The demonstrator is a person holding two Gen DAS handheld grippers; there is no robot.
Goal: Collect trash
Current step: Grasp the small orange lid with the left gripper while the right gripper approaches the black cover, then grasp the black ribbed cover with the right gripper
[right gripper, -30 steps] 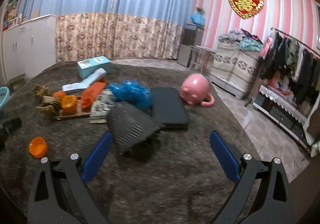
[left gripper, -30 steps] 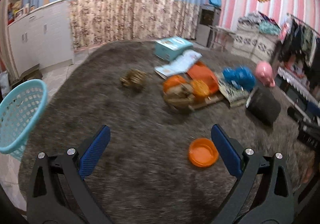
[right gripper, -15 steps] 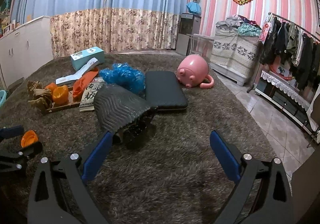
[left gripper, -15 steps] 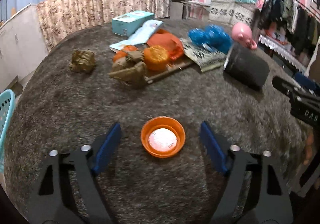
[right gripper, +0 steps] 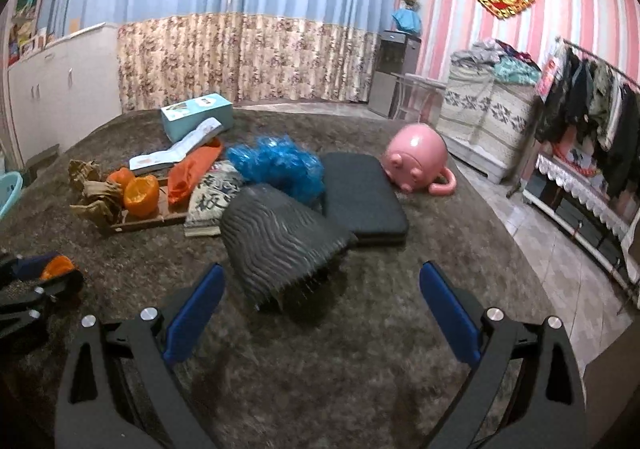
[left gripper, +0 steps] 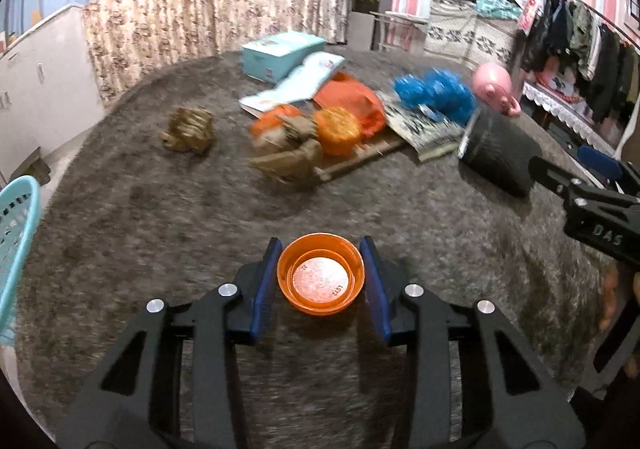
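Observation:
An orange plastic lid (left gripper: 320, 275) lies open side up on the grey carpet. My left gripper (left gripper: 320, 285) is shut on the lid, one blue pad on each side of its rim. The lid and left gripper also show at the left edge of the right wrist view (right gripper: 56, 269). My right gripper (right gripper: 320, 313) is open and empty above the carpet, just short of a tipped dark ribbed bin (right gripper: 276, 237). A heap of trash lies beyond: orange peels (left gripper: 336, 125), crumpled brown paper (left gripper: 290, 157), a blue plastic bag (left gripper: 434, 91).
A turquoise basket (left gripper: 16, 233) stands at the carpet's left edge. A brown paper wad (left gripper: 188, 129), teal box (left gripper: 282, 55), pink piggy mug (right gripper: 416, 163) and dark cushion (right gripper: 360, 197) lie on the carpet. Cabinets stand left, a clothes rack right.
My left gripper moved down to the orange lid and closed on it; it was open a moment ago. My right gripper stayed open and shifted a little toward the dark bin.

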